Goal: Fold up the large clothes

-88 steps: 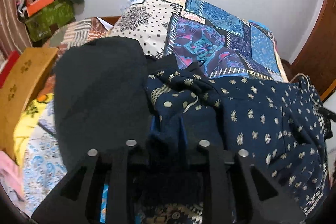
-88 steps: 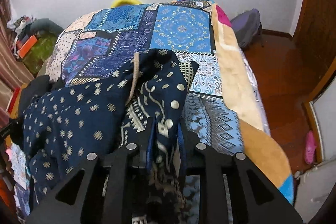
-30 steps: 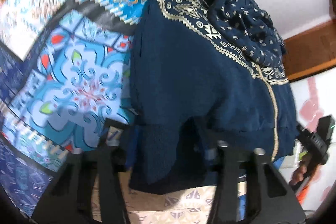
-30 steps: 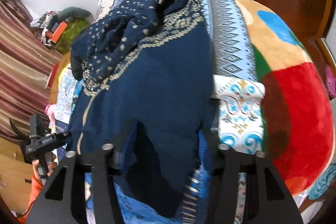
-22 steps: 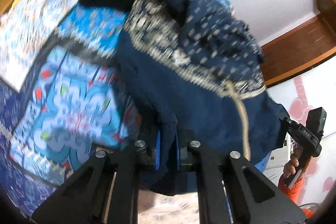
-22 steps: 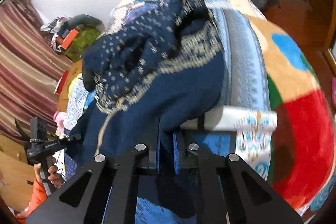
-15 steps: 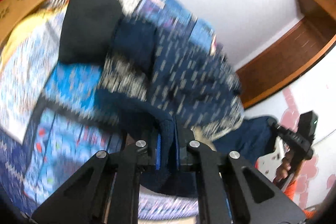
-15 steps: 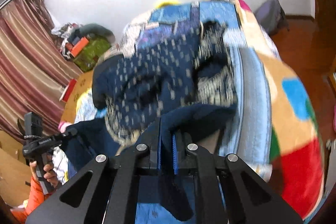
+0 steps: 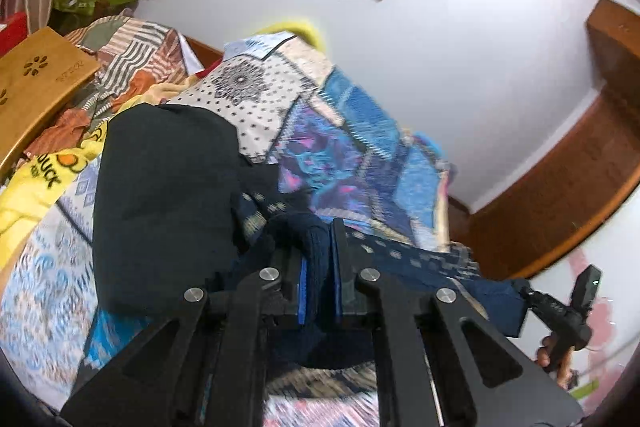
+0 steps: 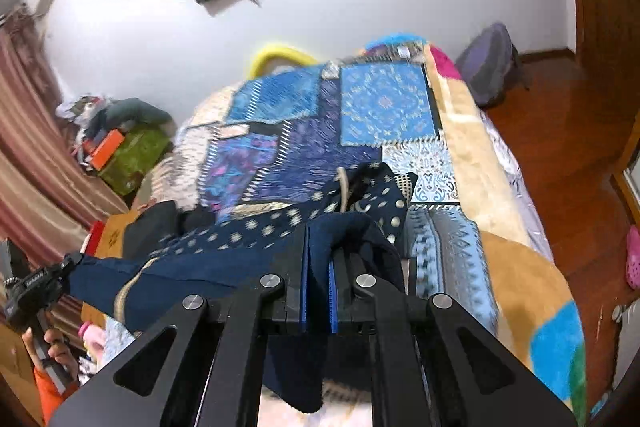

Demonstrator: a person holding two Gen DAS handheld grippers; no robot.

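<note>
Your navy garment (image 9: 420,259) now hangs lifted and stretched between both claws above the bed (image 10: 384,107); a second ago it lay spread on the quilt. Your left claw (image 9: 319,283) and right claw (image 10: 319,279) each pinch a fold. At nine o'clock, a yellow cloth (image 9: 44,175) reads "duck".

Matt navy cloth garment (image 10: 224,267), glossy wooden floor (image 10: 576,155), patterned cloth bedspread (image 10: 384,111)
</note>
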